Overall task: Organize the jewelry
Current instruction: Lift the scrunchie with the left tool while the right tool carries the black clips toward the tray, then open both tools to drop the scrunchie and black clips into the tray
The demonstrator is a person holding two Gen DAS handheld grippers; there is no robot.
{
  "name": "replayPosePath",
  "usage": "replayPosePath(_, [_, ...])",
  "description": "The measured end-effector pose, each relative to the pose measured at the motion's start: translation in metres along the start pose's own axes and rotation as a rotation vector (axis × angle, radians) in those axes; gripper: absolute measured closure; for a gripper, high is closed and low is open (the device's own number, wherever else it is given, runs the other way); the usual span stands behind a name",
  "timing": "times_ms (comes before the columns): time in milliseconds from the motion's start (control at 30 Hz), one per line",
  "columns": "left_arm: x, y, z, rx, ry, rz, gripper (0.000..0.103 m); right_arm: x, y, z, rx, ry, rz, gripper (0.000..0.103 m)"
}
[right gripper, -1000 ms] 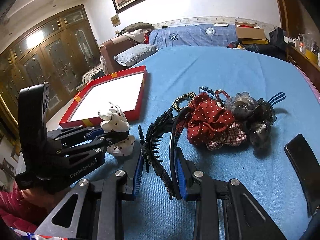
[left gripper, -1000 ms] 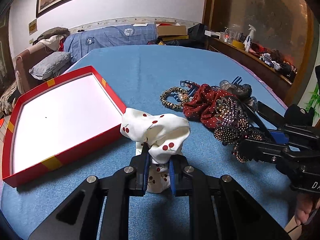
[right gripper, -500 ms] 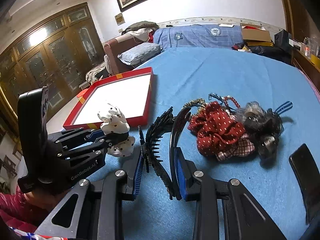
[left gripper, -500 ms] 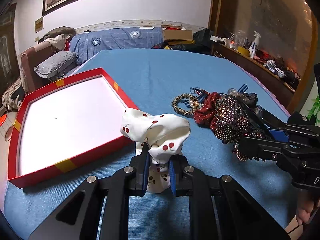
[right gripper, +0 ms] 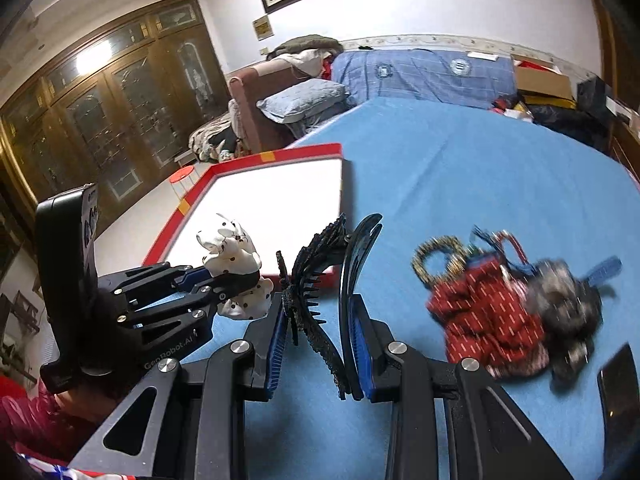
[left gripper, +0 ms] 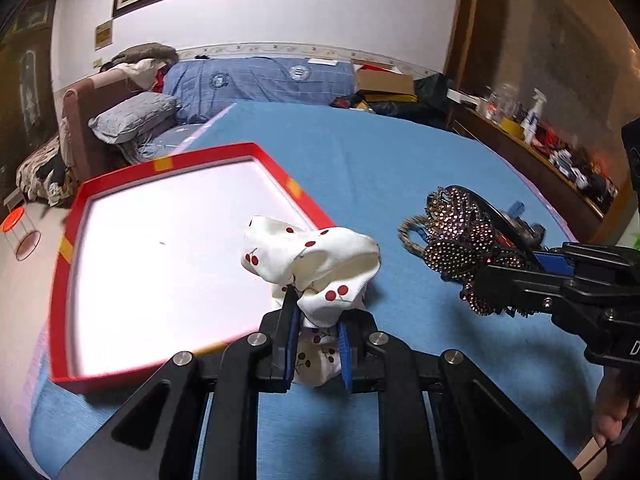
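My left gripper (left gripper: 316,344) is shut on a white cherry-print scrunchie (left gripper: 316,260) and holds it above the near right rim of the red tray (left gripper: 316,210). It also shows in the right wrist view (right gripper: 232,276). My right gripper (right gripper: 316,336) is shut on a black rhinestone hair clip (right gripper: 316,292); the clip's sparkly flower face shows in the left wrist view (left gripper: 460,248). The tray with its white floor (right gripper: 264,196) lies just ahead of both grippers.
A pile of hair accessories lies on the blue table (right gripper: 480,184) at the right: a red dotted scrunchie (right gripper: 488,312), a braided gold ring (right gripper: 436,256), dark frilly pieces (right gripper: 568,292). A sofa with a grey pillow (left gripper: 132,116) stands beyond the table.
Both grippers have moved left toward the red tray with their loads. The accessory pile has dropped back to the right in both views.
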State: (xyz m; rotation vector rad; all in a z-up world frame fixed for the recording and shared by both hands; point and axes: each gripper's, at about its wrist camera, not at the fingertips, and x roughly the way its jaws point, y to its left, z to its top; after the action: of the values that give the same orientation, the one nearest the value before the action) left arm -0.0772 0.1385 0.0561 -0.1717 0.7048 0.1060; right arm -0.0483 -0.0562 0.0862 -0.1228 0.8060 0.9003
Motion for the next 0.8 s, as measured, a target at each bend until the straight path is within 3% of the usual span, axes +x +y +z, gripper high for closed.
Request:
replayPosePath(400, [0.015, 0.091, 0.054, -0.108, 0.043, 0.079, 0.086, 0.066, 0.026, 0.075, -0.015, 0.045, 0.062, 0.07])
replayPosePath(600, [0.059, 0.125, 0.089, -0.159, 0.143, 0.073, 0.086, 0.116, 0.026, 0.121, 0.03, 0.069, 0.064, 0.07])
replayPosePath(800, [0.103, 0.142, 0.104, -0.19, 0.201, 0.1, 0.086, 0.173, 0.02, 0.153, 0.079, 0.106, 0.051, 0.07])
